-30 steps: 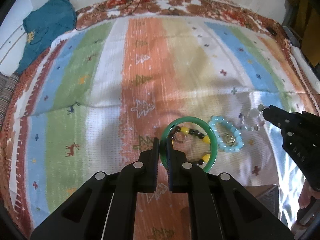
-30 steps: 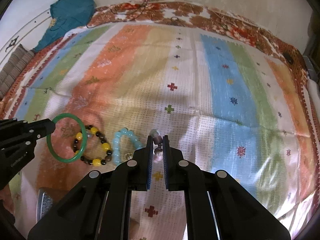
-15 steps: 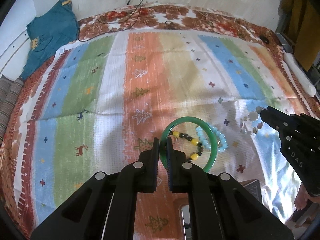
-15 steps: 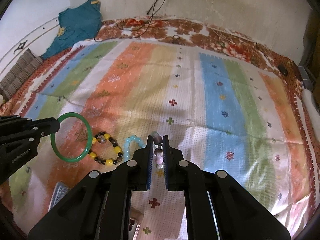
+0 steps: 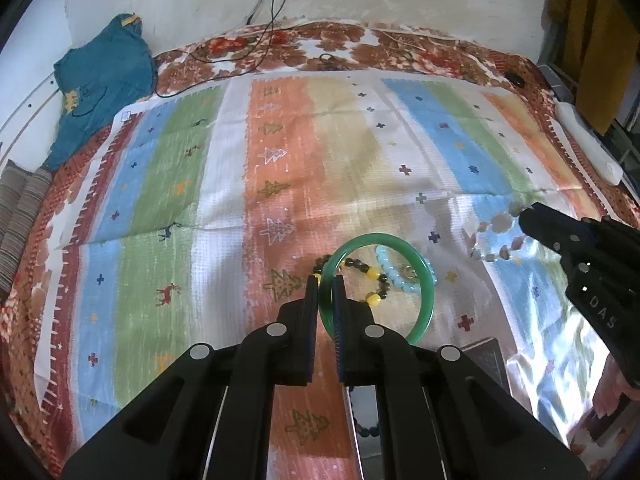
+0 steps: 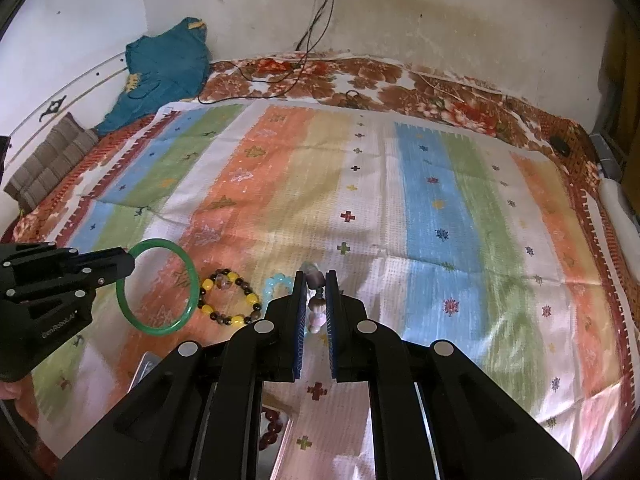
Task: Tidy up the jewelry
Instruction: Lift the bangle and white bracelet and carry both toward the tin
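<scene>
Left wrist view: left gripper (image 5: 326, 280) pinches the green bangle (image 5: 424, 280) (right gripper (image 6: 316, 276) clamps a pale bead bracelet (image 6: 316, 300)).

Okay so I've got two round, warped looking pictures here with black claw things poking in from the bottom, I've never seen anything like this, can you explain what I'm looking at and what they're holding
These are no robot arms: a person holds a two-finger black gripper in each hand, and a fisheye camera on each looks forward along its fingers, which is why the pictures bulge.

One picture is from the left gripper. It is shut on the rim of a smooth green bangle. The other is from the right gripper, shut on a string of pale grey and pink beads. Each gripper also shows at the edge of the other's picture.

Below them lies a striped cloth with little trees and crosses, spread on a floral bedsheet. Lying on the cloth are a bracelet of dark and yellow beads and a light blue bead bracelet. A teal garment lies in the far corner.
</scene>
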Motion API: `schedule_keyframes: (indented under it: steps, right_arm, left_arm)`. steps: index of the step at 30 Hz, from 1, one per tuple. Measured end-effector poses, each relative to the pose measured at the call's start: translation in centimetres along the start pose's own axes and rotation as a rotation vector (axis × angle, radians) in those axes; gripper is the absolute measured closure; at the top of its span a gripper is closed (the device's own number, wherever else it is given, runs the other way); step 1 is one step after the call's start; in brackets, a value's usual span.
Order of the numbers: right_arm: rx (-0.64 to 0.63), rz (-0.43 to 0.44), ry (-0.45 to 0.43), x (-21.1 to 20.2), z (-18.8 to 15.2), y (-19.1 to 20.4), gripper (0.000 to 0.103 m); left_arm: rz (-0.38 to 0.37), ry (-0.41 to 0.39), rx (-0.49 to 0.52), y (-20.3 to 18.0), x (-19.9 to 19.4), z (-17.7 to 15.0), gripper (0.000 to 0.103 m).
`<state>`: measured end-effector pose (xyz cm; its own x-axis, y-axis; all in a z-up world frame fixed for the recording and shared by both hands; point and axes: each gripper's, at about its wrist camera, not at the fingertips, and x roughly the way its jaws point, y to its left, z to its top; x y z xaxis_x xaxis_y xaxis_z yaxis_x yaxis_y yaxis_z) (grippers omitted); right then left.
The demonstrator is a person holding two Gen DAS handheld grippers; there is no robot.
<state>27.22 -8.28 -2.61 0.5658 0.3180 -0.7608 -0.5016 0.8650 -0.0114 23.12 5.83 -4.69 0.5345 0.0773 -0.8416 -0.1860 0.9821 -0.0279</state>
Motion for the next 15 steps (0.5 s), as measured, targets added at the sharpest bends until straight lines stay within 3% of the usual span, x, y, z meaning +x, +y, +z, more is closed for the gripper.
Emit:
schedule_keyframes:
  steps: [15]
  right_arm:
    - [-0.029, 0.028, -0.035, -3.5, -1.6, 1.5, 0.093]
  left_arm:
    - [0.003, -0.027, 0.04, -1.4, -2.8, -2.1, 0.096]
